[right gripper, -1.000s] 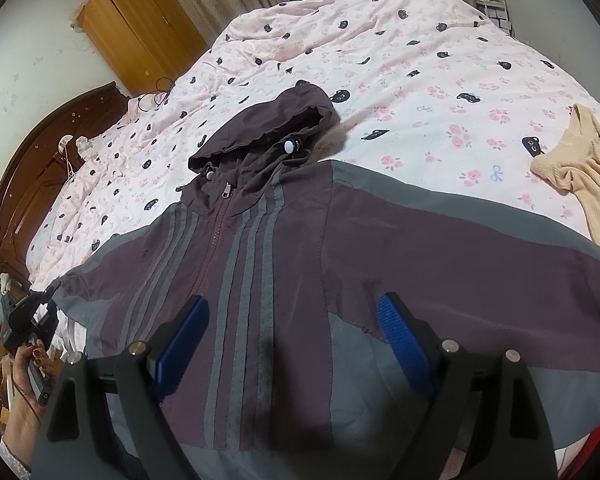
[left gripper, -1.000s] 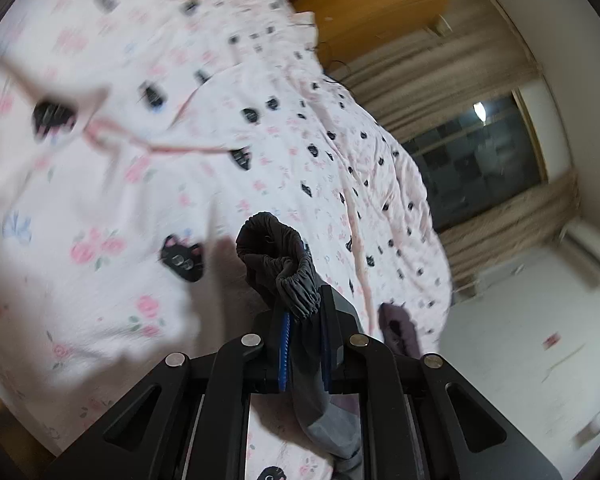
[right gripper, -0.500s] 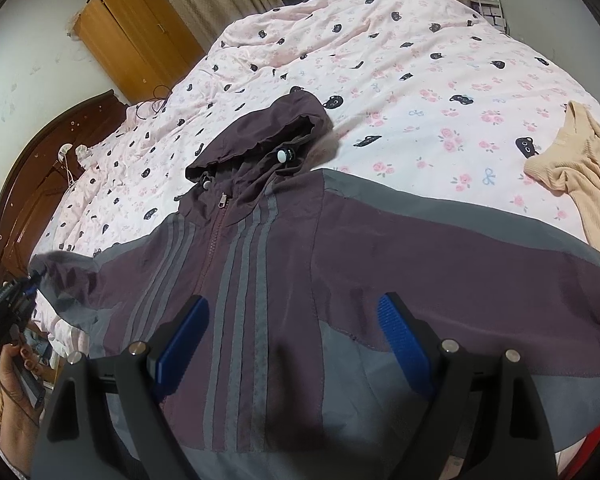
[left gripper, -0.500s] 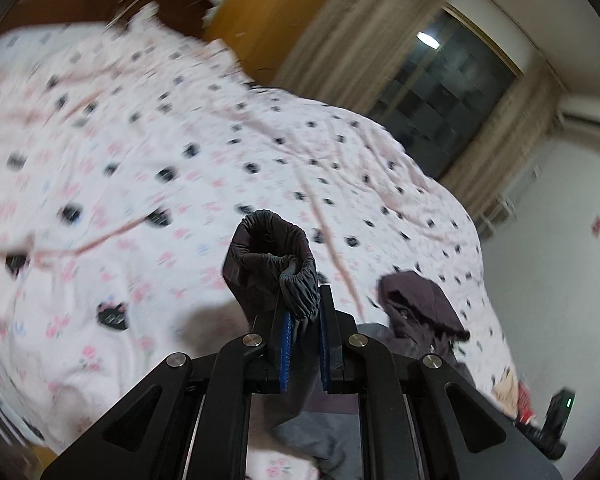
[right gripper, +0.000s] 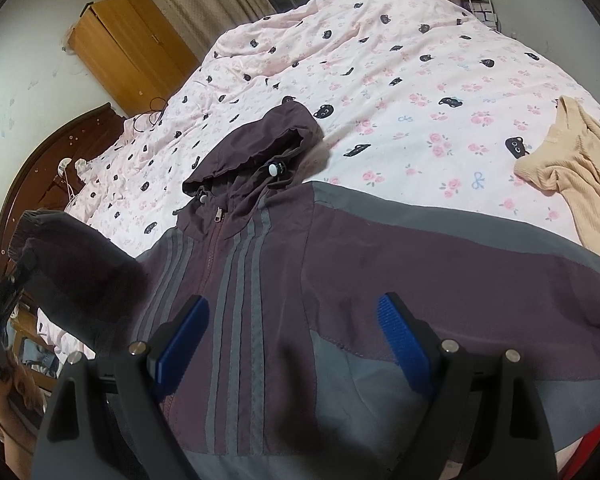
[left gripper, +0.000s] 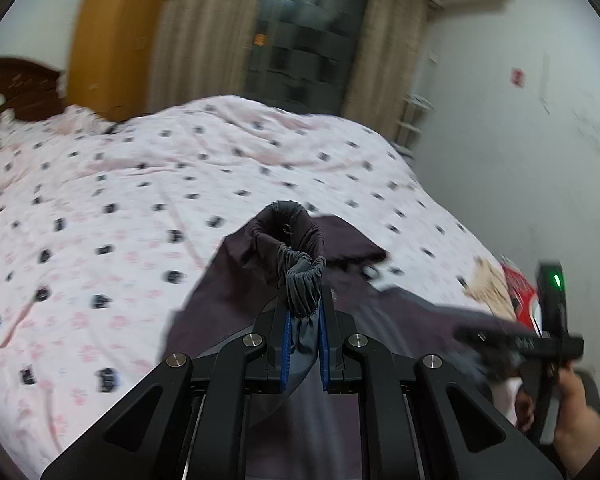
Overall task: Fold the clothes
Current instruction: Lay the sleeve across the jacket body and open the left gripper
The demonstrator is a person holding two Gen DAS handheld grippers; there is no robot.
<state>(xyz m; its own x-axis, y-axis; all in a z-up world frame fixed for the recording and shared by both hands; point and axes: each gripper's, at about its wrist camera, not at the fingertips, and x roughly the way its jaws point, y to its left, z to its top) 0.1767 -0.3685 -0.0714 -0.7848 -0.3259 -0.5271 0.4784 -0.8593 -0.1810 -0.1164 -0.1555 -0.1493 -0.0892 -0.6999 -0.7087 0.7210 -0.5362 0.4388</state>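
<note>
Folding goes best, by my judgement, w/ left gripper (left gripper: 304,322), pinched on the elastic sleeve cuff (left gripper: 300,276), carrying it across the zip (right gripper: 219,214) & laying the sleeve flat, no twist. Right gripper (right gripper: 292,320), spread wide & holding nothing, hovers over the jacket (right gripper: 300,264): purple-grey, striped, hooded, front-up on the floral bed (right gripper: 400,80), beige top (right gripper: 580,168) near its other sleeve.
</note>
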